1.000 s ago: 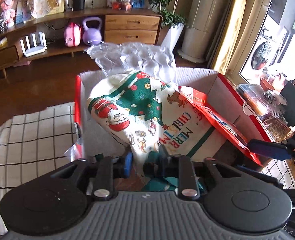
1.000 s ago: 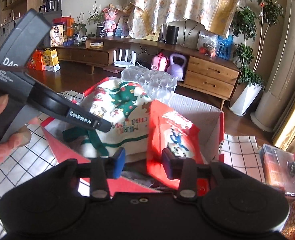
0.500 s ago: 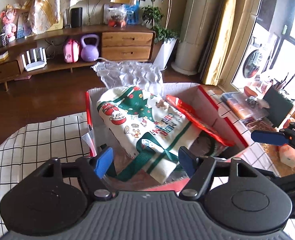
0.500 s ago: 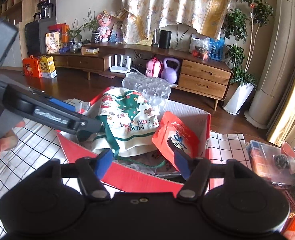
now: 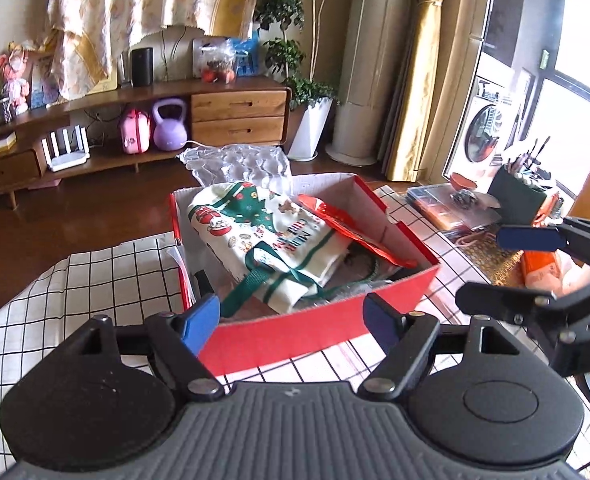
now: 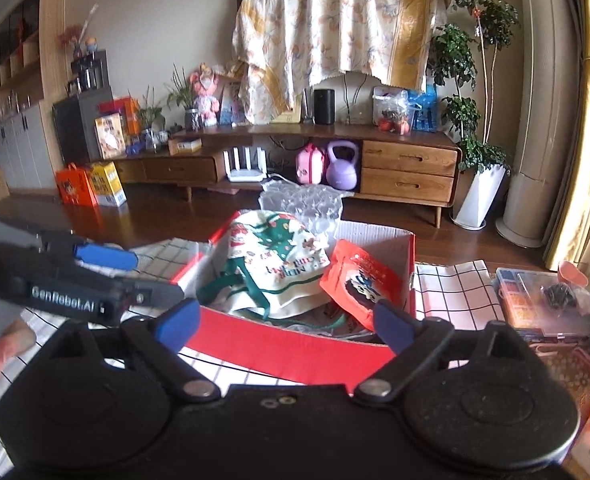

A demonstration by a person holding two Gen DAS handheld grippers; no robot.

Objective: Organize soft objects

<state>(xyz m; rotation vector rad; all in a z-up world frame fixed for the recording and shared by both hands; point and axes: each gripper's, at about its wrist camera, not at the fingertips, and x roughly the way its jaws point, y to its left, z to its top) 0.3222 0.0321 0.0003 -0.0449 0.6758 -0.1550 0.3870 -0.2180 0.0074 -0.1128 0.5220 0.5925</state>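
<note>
Both soft things look put away, so this step seems done. The left claw (image 5: 291, 316) and right claw (image 6: 283, 322) hang near the box (image 5: 319, 332), jaws opening, holding nothing. Next they likely need another soft thing to grab. The Christmas bag (image 5: 271, 240) lies crumpled in the box, touching the red pouch (image 6: 355, 280).

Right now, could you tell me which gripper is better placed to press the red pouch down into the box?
Probably the right gripper: the red pouch leans just beyond its right finger. The left gripper faces the Christmas bag instead. Both are opening, holding nothing.
</note>
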